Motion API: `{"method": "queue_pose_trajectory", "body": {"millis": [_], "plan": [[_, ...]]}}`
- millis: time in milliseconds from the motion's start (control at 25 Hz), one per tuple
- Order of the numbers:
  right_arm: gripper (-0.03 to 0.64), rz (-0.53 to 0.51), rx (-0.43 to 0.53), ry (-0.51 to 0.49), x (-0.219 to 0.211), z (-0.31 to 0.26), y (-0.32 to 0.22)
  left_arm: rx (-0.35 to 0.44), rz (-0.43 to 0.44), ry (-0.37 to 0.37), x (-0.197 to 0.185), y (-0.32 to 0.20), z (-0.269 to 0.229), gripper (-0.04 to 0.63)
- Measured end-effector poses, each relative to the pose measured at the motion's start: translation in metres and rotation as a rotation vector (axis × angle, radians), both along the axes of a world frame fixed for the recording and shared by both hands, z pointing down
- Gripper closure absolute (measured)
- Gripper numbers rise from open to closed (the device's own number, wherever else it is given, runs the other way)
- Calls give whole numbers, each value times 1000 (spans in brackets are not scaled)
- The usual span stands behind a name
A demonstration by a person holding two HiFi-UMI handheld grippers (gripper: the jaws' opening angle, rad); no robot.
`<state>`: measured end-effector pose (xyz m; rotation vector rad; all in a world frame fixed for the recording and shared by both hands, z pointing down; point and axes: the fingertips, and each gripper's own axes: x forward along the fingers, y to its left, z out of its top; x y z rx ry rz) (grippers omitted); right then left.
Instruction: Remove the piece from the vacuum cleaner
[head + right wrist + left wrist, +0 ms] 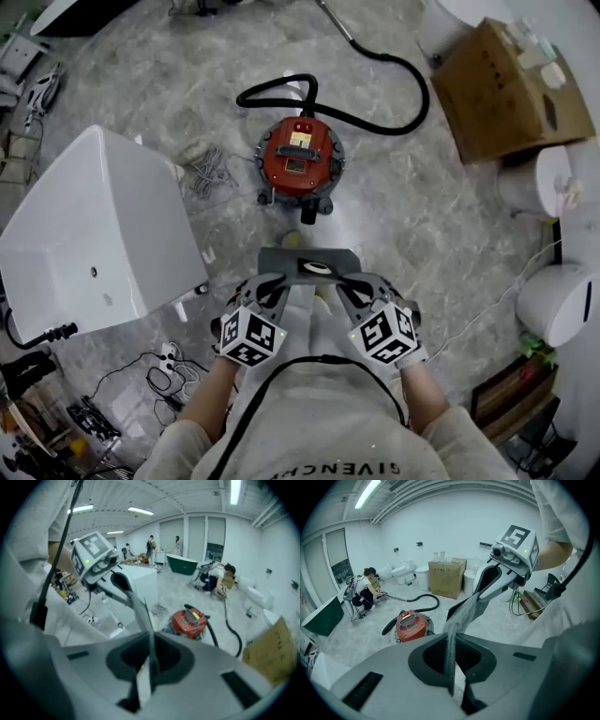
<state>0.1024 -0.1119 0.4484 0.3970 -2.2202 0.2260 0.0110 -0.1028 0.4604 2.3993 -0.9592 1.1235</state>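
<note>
Piece (pixel 281 259) pinched at both ends, vacuum cleaner (pixel 300 155) well apart beyond.

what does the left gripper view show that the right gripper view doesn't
Only the left gripper view: the right gripper, shut on the piece.
Only the right gripper view: the left gripper, shut on the same piece, plus the white tub and people standing far back.
Both: the piece edge-on between that view's own jaws, the vacuum with its hose, and the box.
</note>
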Motion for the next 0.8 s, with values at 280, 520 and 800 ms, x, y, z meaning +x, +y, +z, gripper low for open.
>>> {"method": "queue_pose_trajectory", "body": {"millis": [280, 520, 800], "plan": [[580, -36, 12, -37, -5, -52, 19, -20, -59, 82, -4, 25, -51, 566], [581, -70, 22, -69, -11, -90, 24, -1, -98, 149, -8, 32, -91, 566], [581, -74, 33, -105, -10, -124, 31, 49, -72, 180, -7, 36, -127, 566]]}}
